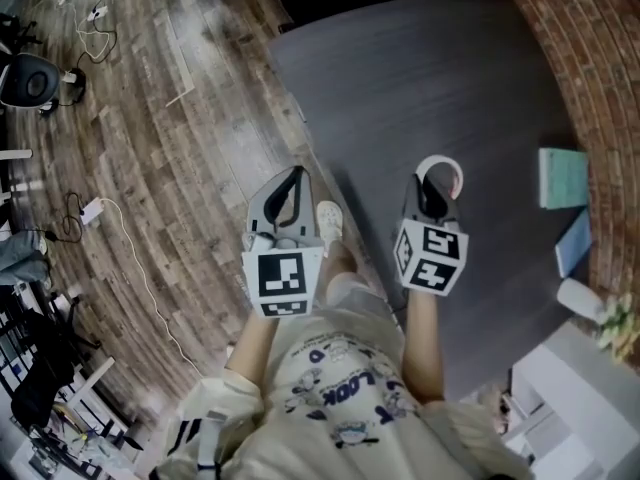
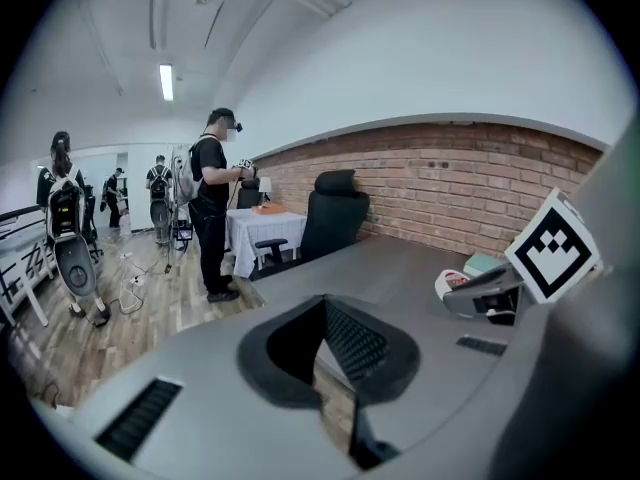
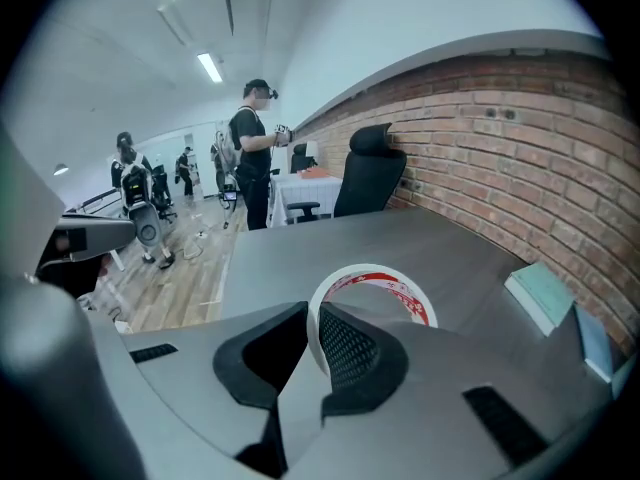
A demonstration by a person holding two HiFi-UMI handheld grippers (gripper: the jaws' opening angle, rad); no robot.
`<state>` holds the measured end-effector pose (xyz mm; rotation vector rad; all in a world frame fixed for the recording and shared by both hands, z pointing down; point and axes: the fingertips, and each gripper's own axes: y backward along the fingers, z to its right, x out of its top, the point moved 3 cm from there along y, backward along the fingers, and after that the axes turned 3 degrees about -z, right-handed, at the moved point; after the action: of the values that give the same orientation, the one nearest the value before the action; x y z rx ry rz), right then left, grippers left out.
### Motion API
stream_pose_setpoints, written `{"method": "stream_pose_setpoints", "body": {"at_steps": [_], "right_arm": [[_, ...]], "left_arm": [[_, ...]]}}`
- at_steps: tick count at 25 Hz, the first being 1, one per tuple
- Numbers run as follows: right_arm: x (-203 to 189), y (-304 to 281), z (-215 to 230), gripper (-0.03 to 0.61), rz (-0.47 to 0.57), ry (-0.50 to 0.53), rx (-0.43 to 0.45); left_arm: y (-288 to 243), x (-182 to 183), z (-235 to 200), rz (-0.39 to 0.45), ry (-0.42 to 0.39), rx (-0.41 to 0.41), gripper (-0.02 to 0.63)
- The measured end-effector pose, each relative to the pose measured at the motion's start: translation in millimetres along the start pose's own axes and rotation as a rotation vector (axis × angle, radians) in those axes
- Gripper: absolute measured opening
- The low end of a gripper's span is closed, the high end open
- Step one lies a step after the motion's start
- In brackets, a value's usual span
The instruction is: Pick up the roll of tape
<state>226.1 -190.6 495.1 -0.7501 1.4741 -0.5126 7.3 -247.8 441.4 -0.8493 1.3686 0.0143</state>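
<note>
Gripping the roll of tape (image 3: pixel 392 286), the right tongs (image 3: pixel 312 313) are clenched on its wall, one jaw inside the ring and the other outside. The near arc of the roll is hidden behind those jaws. In the head view the right tongs (image 1: pixel 432 181) cover the same part, and only the far arc (image 1: pixel 452 163) shows. Cannot tell if the roll's underside touches the counter (image 1: pixel 420 78) or sits off it. The left tongs (image 2: pixel 325 304) are clenched too, tips together, nothing between them. In the left gripper view the roll is just a white-and-red sliver (image 2: pixel 452 283) off to the right, half covered by the right tongs' body.

The counter's left edge runs just right of the left tongs (image 1: pixel 296 175), which hang over the wood floor (image 1: pixel 150 168) beside a shoe (image 1: pixel 329 220). Ahead of the right tongs a wide stretch of dark counter reaches the far edge, where an office chair (image 3: pixel 368 178) stands. Right of the right tongs, well apart, a teal book (image 1: pixel 563 177) and a blue thing (image 1: pixel 574 243) lie along the brick wall (image 1: pixel 590 58). A white object (image 1: pixel 580 298) back-right of them is too blurred to name.

The roll is a thin white ring with red print on its inner face. Its hole faces up toward the head camera.
</note>
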Motion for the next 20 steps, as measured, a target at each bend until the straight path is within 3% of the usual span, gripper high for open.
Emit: {"method": "stream_pose_setpoints", "body": {"at_steps": [20], "right_arm": [[69.7, 109.3, -4.7, 0.037, 0.346, -0.028, -0.053]], "left_arm": [[85.9, 82.6, 4.0, 0.293, -0.048, 0.029, 0.002]]}}
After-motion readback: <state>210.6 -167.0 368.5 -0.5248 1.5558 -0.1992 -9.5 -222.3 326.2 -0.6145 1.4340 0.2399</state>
